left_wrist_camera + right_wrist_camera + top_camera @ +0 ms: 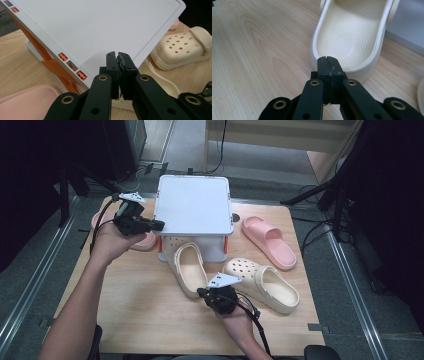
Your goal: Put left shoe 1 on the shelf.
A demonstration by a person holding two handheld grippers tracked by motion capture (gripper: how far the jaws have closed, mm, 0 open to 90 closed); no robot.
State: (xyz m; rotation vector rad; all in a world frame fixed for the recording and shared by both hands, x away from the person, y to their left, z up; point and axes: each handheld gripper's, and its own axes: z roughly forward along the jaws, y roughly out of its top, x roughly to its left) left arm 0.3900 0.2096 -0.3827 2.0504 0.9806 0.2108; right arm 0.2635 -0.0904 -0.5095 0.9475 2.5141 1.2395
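The right gripper [329,60] has its black jaws pressed together with nothing between them, their tips at the heel rim of a cream clog [352,32]. The clog lies on the wooden tabletop [257,50], its dimpled footbed facing up.

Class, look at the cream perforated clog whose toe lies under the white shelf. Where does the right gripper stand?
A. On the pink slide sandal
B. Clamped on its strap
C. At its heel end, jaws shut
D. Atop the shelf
C: the right gripper has its jaws shut at the heel rim of the cream clog, whose toe lies under the white shelf.
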